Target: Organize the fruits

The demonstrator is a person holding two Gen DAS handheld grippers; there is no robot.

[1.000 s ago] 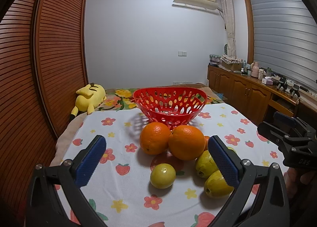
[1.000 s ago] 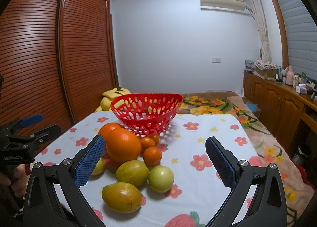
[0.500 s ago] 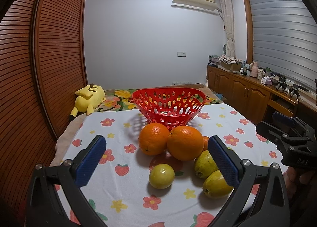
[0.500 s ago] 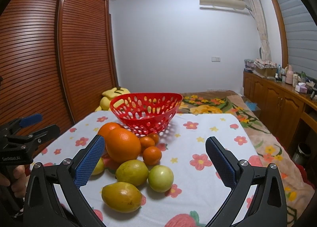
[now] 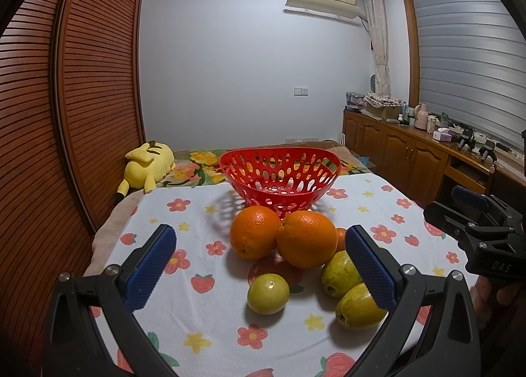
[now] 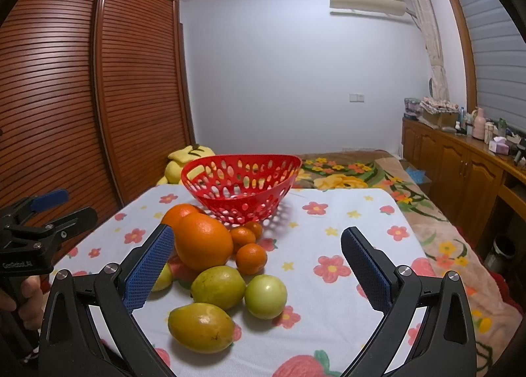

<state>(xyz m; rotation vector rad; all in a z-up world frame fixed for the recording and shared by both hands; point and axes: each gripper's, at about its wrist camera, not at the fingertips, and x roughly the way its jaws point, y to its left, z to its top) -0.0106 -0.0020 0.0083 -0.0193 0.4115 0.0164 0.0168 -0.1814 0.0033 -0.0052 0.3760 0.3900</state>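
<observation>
Red plastic basket sits at your 12 o'clock on the flowered tablecloth, holding no fruit that you can see. Just in front of it, two oranges touch each other, with small tangerines, a green round fruit and two yellow-green pears clustered nearer you. Your left gripper hovers with fingers spread wide, gripping nothing. Your right gripper is likewise wide apart, the fruit pile at its 11 o'clock.

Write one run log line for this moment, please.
left gripper: open, empty | right gripper: open, empty | red basket: empty | fruits: on tablecloth
</observation>
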